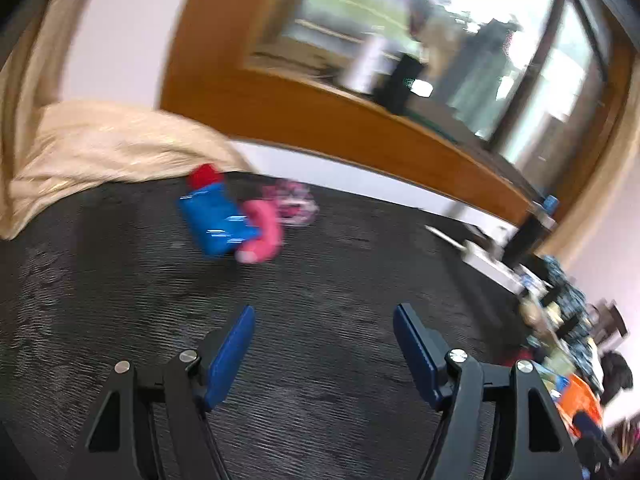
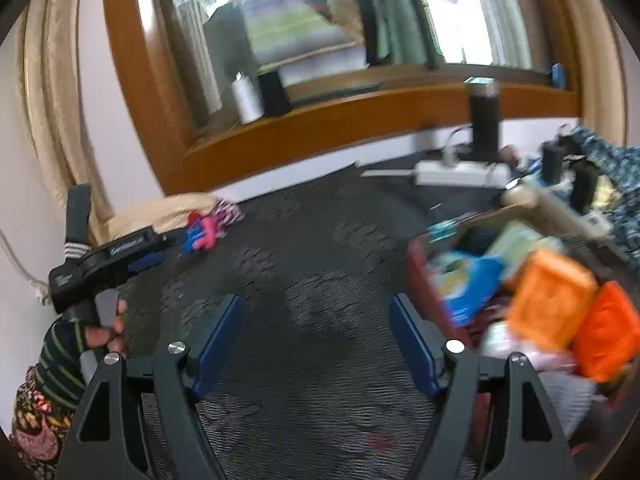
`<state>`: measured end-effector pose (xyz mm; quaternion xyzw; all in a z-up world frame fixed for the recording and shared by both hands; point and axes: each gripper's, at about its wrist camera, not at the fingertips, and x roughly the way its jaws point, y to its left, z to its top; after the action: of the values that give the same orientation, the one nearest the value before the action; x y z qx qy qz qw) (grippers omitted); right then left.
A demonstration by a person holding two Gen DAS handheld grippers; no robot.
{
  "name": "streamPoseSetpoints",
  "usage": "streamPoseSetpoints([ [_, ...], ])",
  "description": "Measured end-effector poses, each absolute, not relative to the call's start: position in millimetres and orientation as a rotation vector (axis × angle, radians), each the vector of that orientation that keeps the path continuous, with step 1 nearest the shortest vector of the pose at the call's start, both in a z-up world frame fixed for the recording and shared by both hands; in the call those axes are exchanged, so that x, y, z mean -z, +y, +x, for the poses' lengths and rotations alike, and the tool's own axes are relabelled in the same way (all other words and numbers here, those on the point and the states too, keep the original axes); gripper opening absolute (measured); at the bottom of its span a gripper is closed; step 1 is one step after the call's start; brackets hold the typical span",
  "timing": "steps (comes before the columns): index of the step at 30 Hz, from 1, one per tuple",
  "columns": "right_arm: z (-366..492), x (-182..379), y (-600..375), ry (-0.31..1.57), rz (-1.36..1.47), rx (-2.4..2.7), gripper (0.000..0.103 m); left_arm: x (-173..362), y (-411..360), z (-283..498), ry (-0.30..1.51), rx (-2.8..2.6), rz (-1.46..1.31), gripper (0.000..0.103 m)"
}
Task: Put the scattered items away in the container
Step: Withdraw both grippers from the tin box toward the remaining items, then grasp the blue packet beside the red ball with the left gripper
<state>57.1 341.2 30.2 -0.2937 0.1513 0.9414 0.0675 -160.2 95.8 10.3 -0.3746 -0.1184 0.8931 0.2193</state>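
Observation:
A blue bottle with a red cap [image 1: 216, 216] lies on the dark carpet beside a pink item [image 1: 262, 232] and a pink patterned piece [image 1: 294, 200]. My left gripper [image 1: 324, 316] is open and empty, a short way in front of them. In the right wrist view the same bottle [image 2: 194, 236] and pink item [image 2: 210, 236] lie far left, with the left gripper [image 2: 168, 248] reaching toward them from a hand in a striped sleeve [image 2: 60, 364]. My right gripper [image 2: 316, 308] is open and empty, just left of the red-walled container [image 2: 430, 280], which holds orange packets [image 2: 552, 300] and a blue pack [image 2: 472, 280].
A cream curtain [image 1: 100, 148] pools on the floor behind the bottle. A wooden window sill [image 2: 360, 116] runs along the wall. A white power strip [image 2: 460, 172], a black cylinder [image 2: 484, 120] and patterned cloth [image 2: 616, 168] sit behind the container.

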Motion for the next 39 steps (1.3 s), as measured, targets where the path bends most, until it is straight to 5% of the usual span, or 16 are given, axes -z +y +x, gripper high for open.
streamPoseSetpoints([
  [25,-3.9,34.7,317.4,0.517,-1.058,-2.888,0.079,39.9,72.7,-328.1,-0.597,-2.603,-1.351,0.073],
  [34,-5.0,38.0,318.5,0.522,-1.065,-2.88,0.079,31.3,96.5,-328.4,-0.325,-2.716,-1.338,0.073],
  [35,-5.0,38.1,318.9,0.523,-1.062,-2.879,0.079,31.5,97.2,-327.6,-0.286,-2.724,-1.344,0.065],
  [36,-4.9,38.0,319.4,0.524,-1.058,-2.879,0.079,31.7,97.9,-326.9,-0.246,-2.731,-1.35,0.046],
  [39,-4.7,37.9,319.3,0.522,-1.054,-2.88,0.079,33.2,90.8,-323.2,-0.214,-2.732,-1.336,0.046],
])
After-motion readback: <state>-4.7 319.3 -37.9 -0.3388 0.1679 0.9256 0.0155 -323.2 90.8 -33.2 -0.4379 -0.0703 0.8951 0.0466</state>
